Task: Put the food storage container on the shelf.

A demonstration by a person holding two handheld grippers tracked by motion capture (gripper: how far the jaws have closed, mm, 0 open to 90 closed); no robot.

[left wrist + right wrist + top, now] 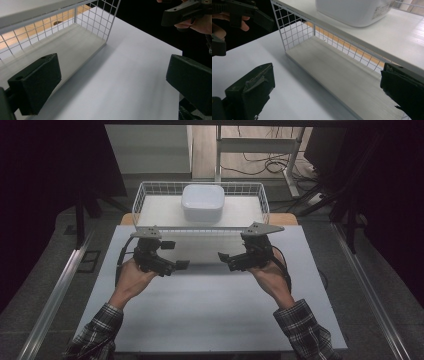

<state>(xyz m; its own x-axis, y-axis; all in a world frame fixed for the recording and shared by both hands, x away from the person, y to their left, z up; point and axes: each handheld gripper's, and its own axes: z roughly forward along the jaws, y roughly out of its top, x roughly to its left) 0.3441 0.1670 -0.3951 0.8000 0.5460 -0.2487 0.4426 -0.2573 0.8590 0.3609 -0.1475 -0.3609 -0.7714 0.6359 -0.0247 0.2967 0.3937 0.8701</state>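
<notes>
Grippers hover low over the white bench [210,310], the left gripper [176,266] and right gripper [226,259] facing each other, both with jaws spread and empty. Beyond them a white wire rack [142,200] carries a white lidded container [202,202]; its small printed label is too blurred to read.
</notes>
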